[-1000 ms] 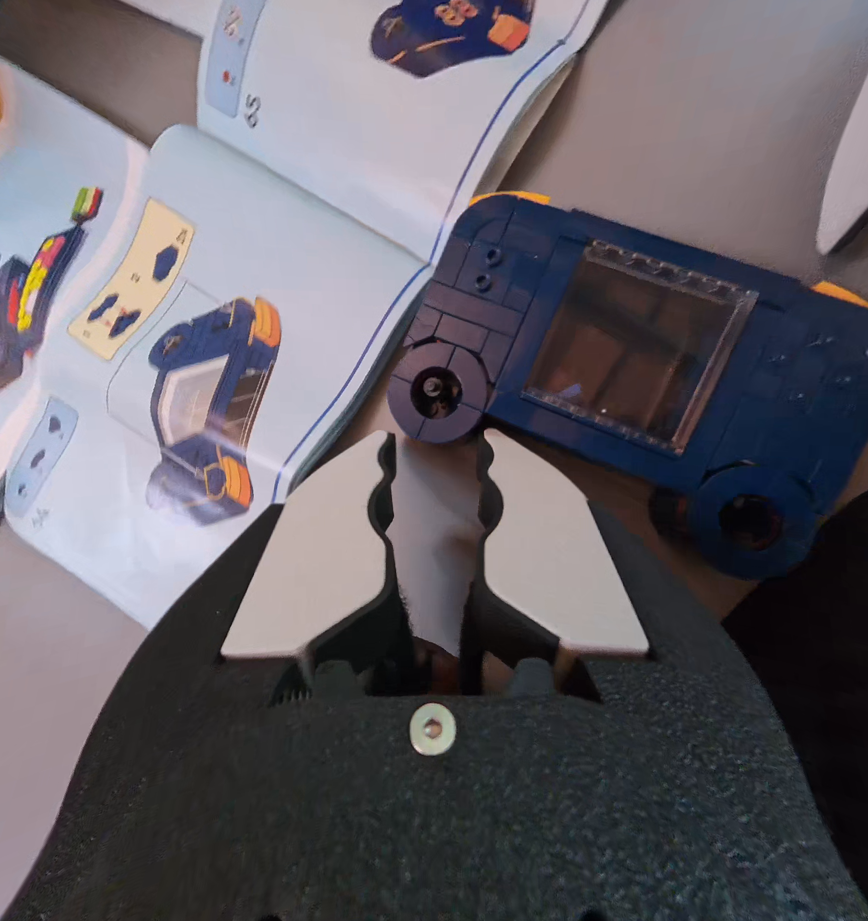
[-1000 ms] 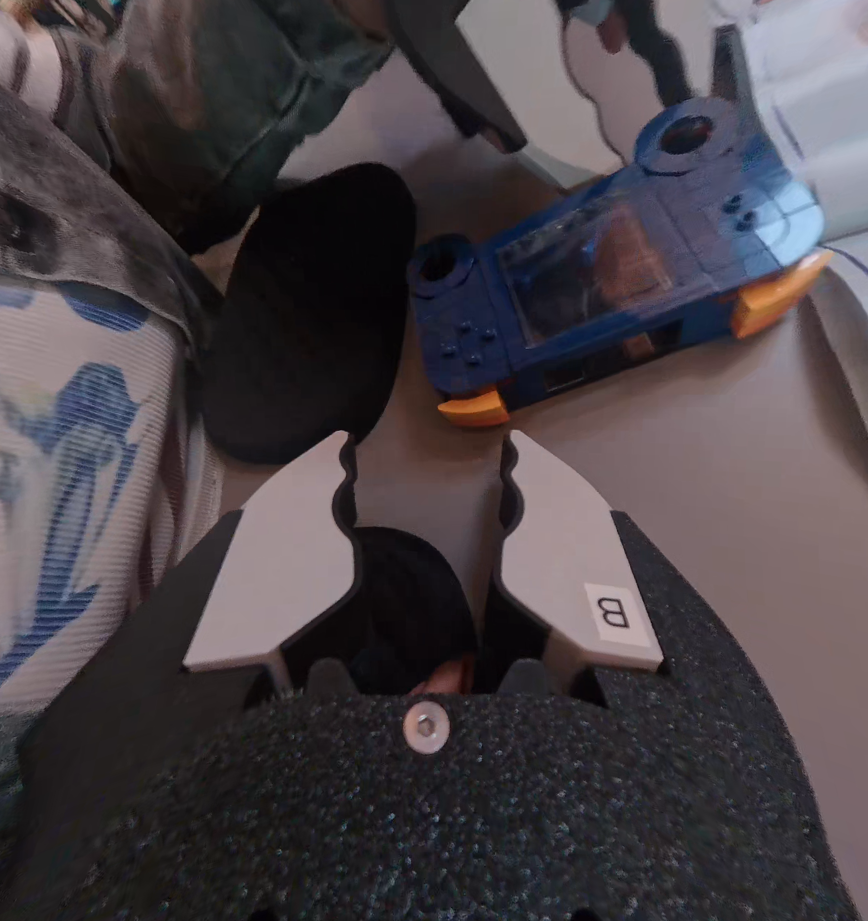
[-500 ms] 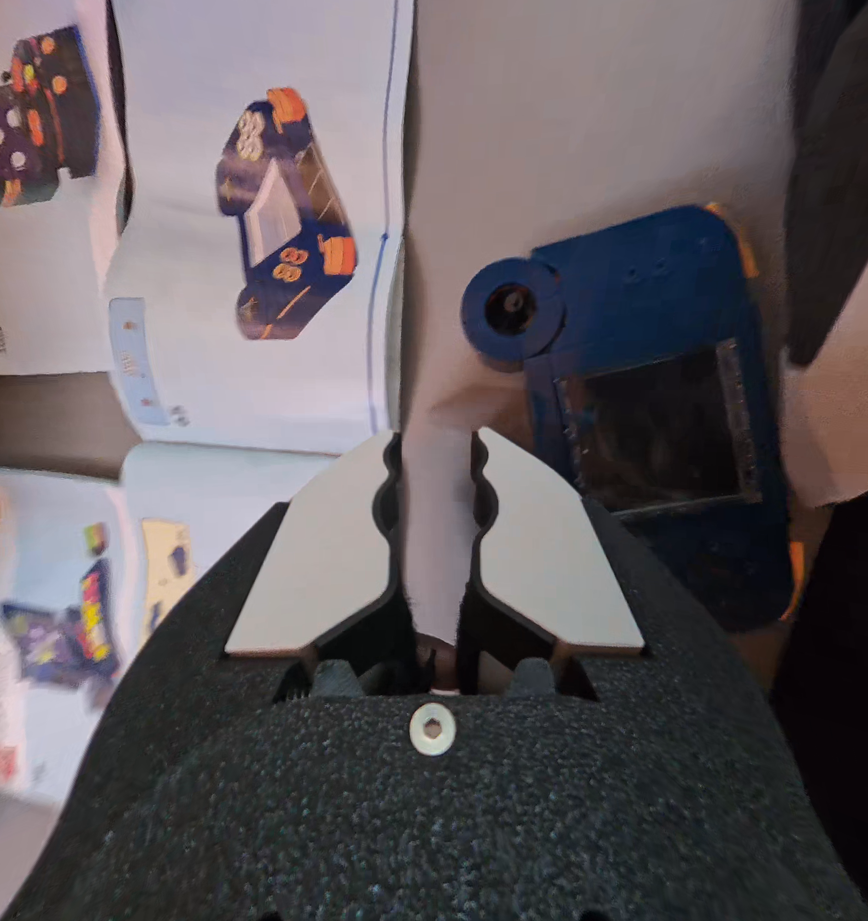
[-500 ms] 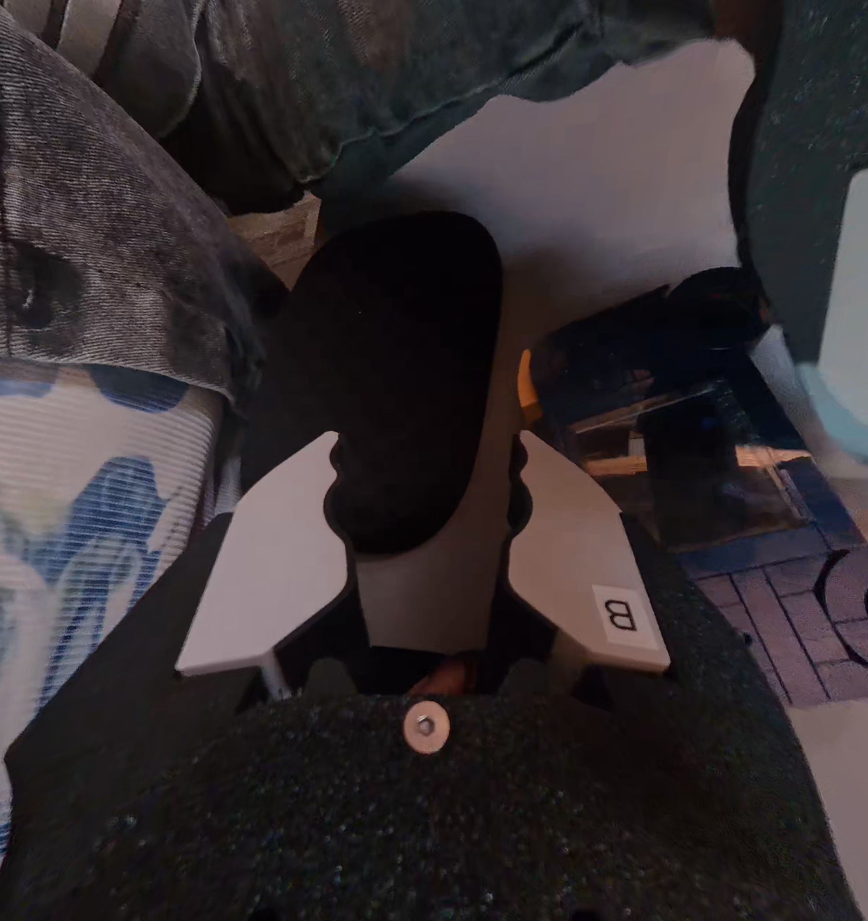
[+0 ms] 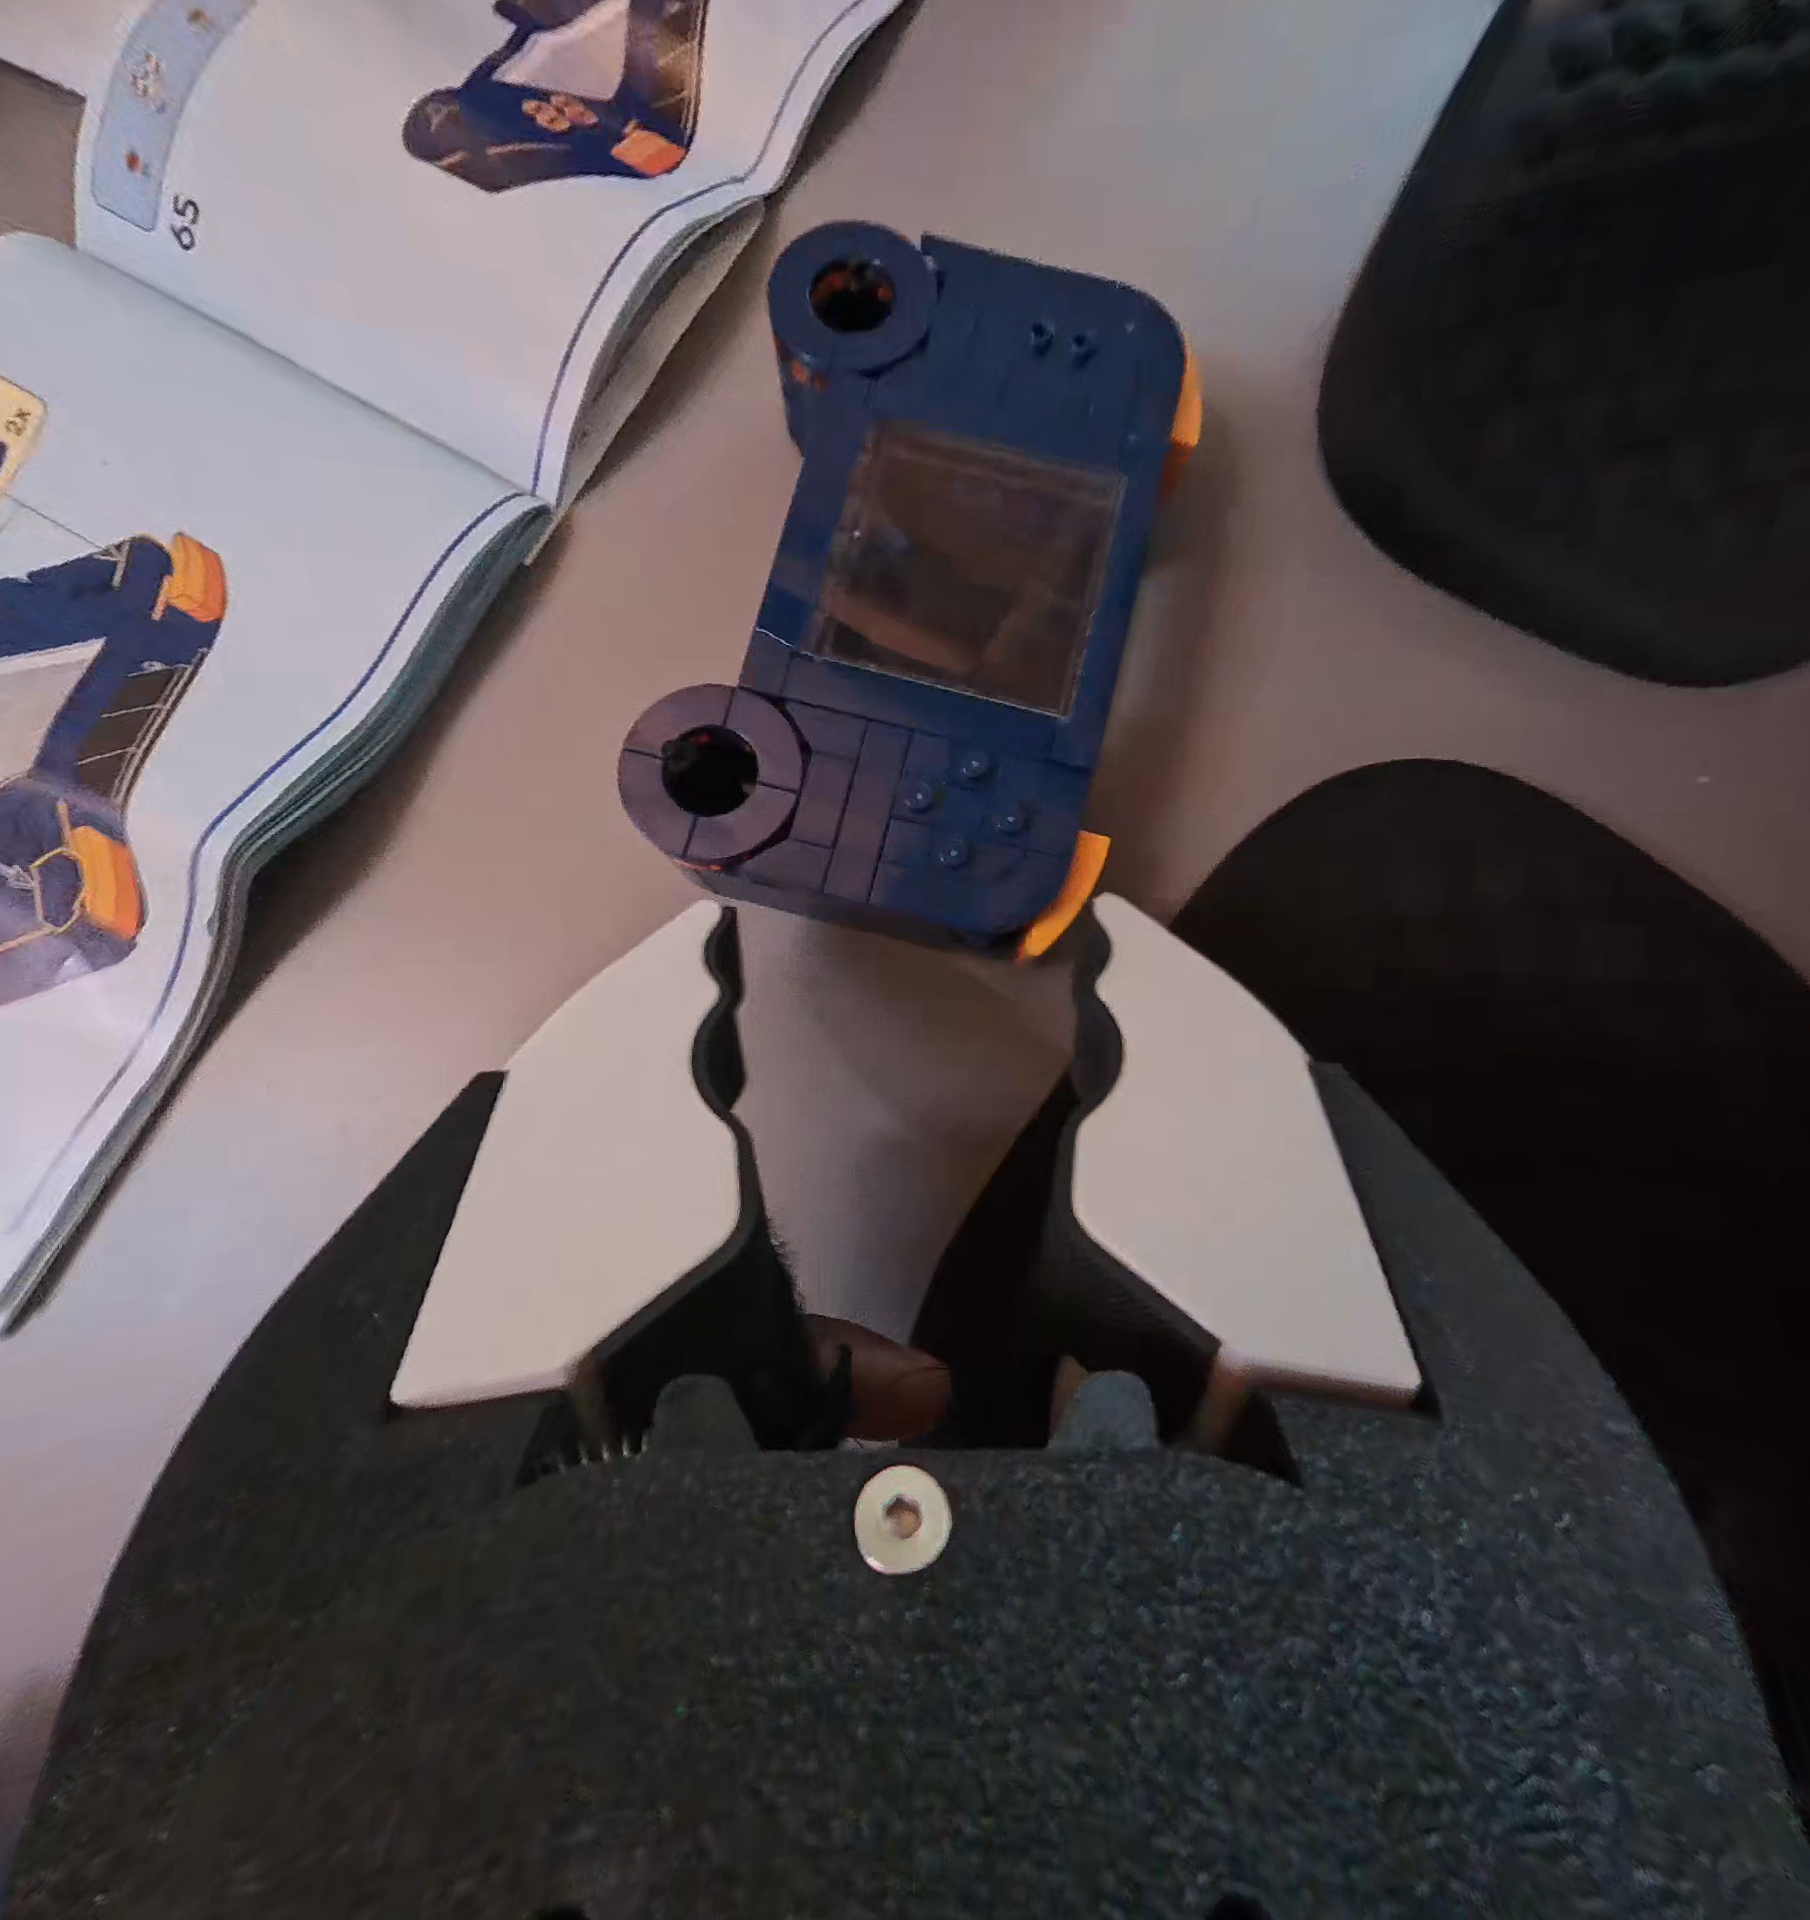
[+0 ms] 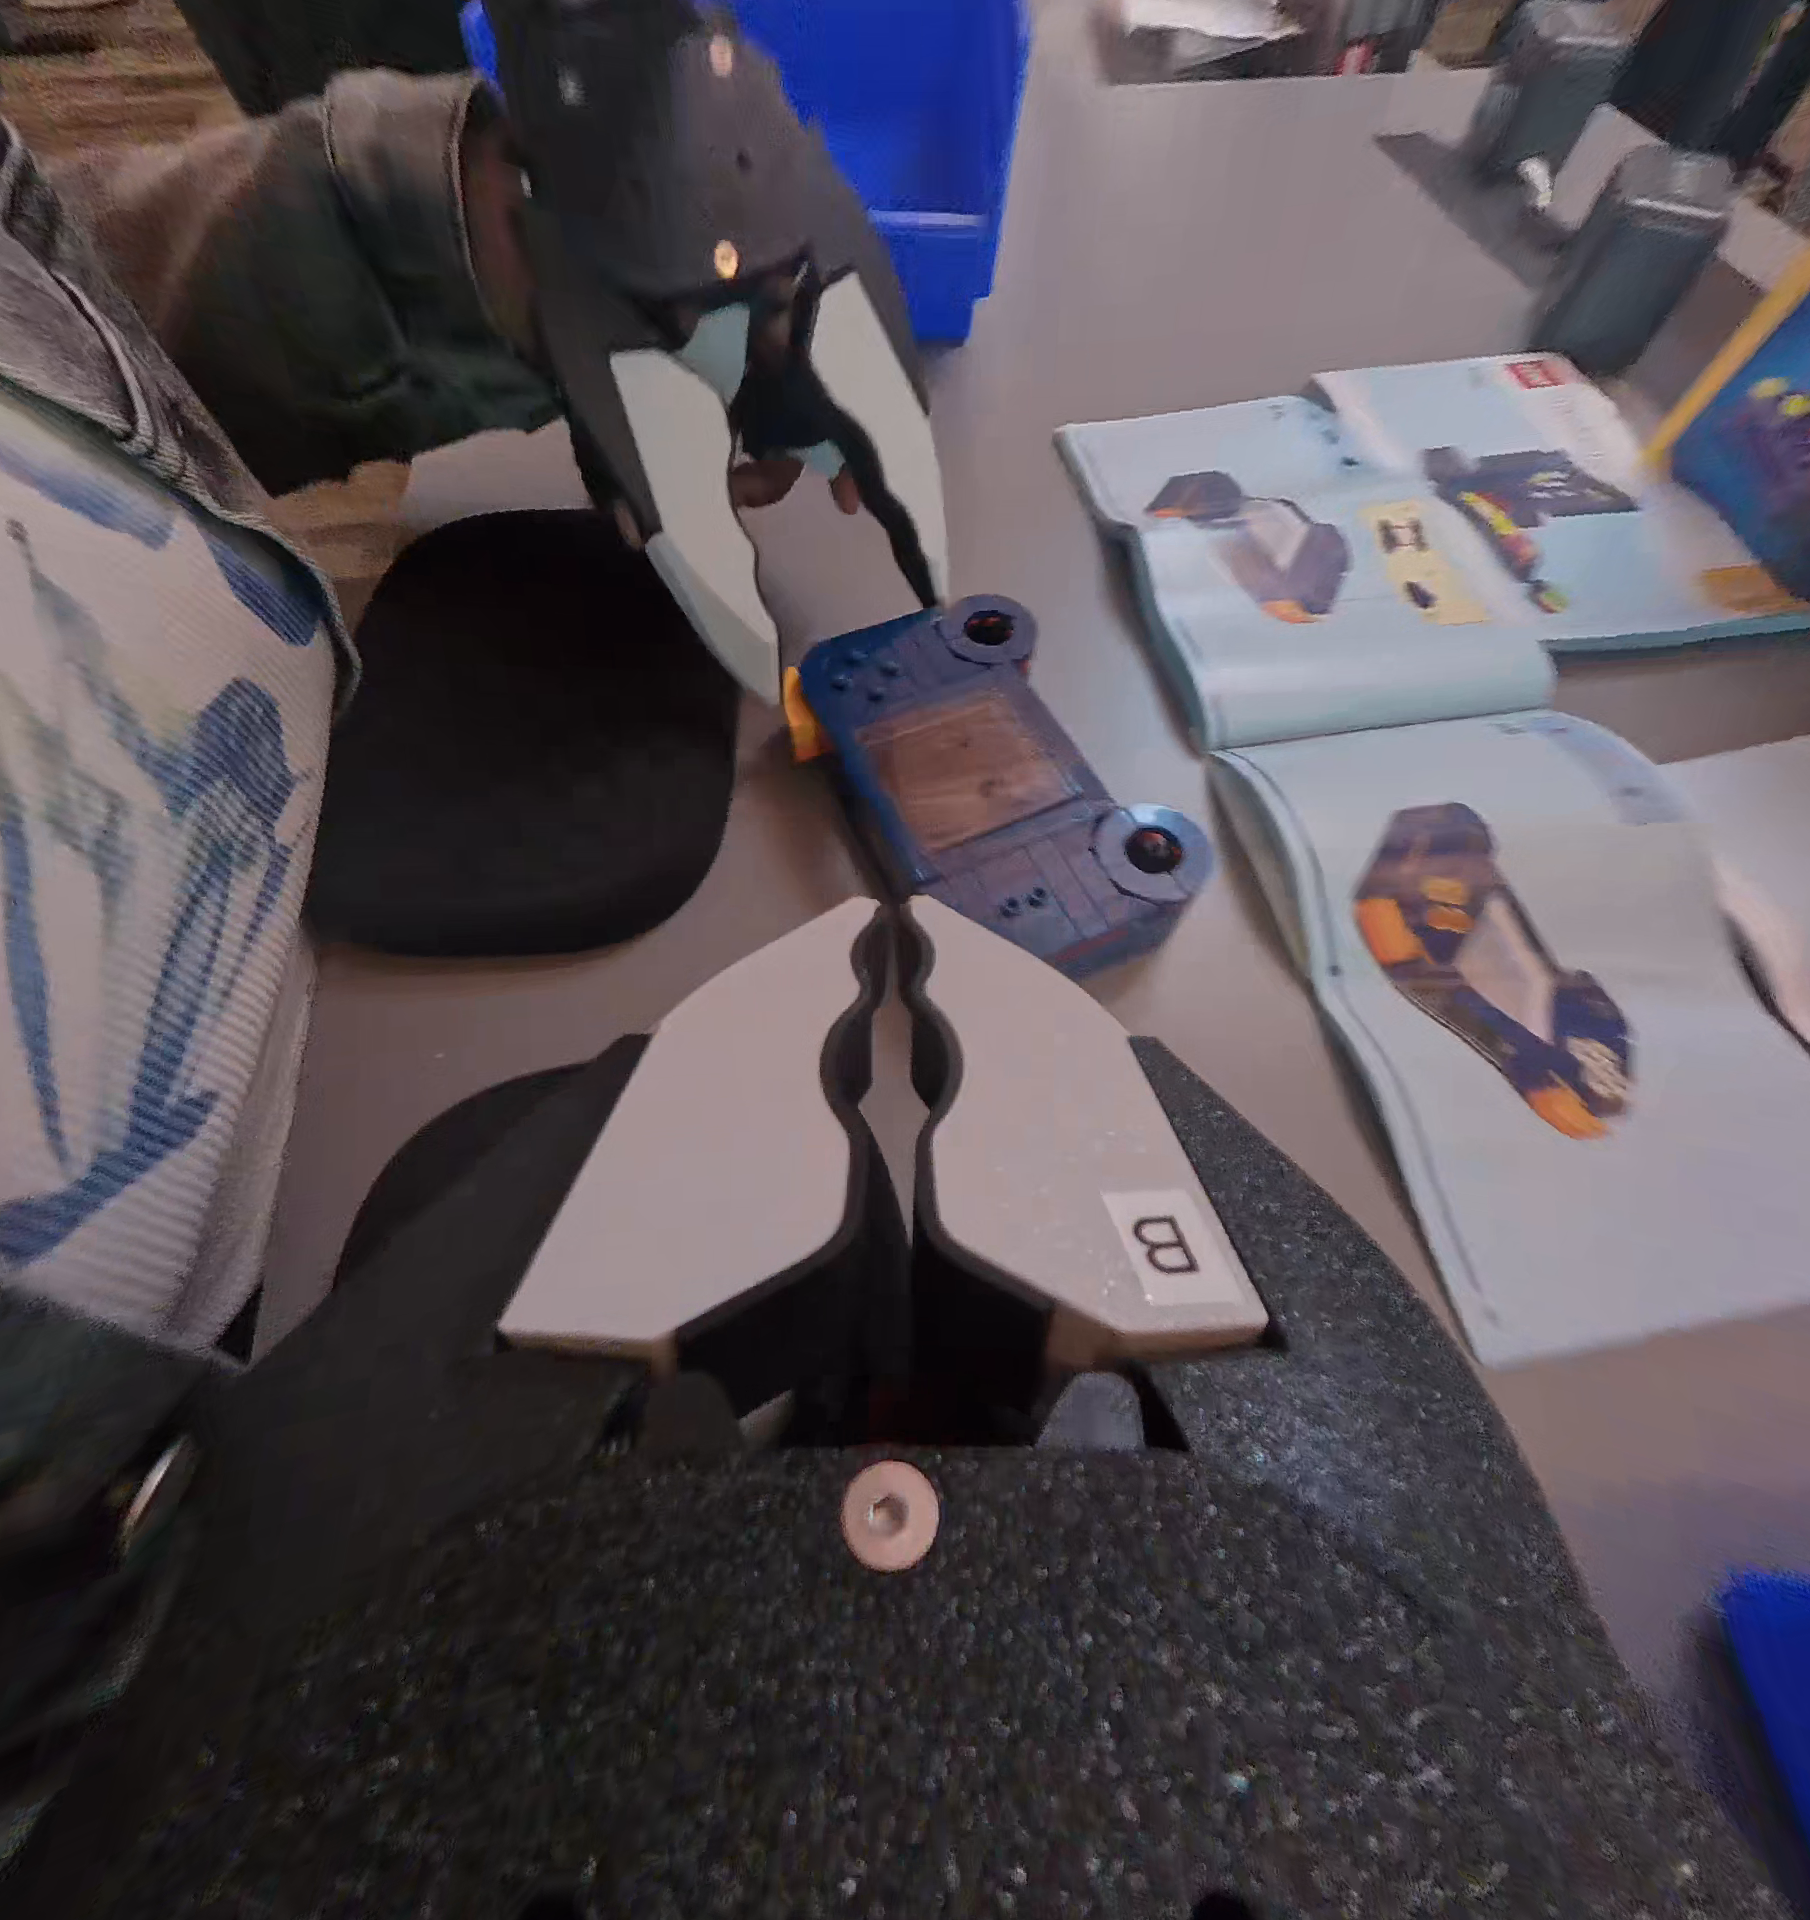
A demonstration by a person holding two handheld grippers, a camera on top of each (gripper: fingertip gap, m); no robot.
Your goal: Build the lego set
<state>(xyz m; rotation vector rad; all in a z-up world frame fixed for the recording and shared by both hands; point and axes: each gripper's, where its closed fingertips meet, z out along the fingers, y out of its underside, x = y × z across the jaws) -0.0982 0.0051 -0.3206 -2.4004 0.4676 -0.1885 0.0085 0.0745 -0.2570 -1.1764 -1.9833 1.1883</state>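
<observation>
The dark blue lego handheld console [image 5: 942, 592] with a clear screen, two round stick rings and orange corners lies on the grey table. My left gripper [image 5: 906, 925] is open wide, with its fingertips at either side of the console's near end. I cannot tell whether they touch it. In the right wrist view the console [image 6: 984, 790] lies just beyond my right gripper [image 6: 893, 914], which is shut and empty. The left gripper [image 6: 849, 644] shows there at the console's far end.
Open instruction booklets lie left of the console [image 5: 257, 644] and show on the right in the right wrist view [image 6: 1503, 987]. Black pads [image 5: 1607, 364] [image 6: 527, 748] lie beside the console. A blue bin [image 6: 880, 156] stands at the back and a set box [image 6: 1774, 468] at the far right. Tip to tip, the grippers are about 15 cm apart.
My left gripper has opened wider and come to the console's end. My right gripper has pulled back from the console and gone from open to shut.
</observation>
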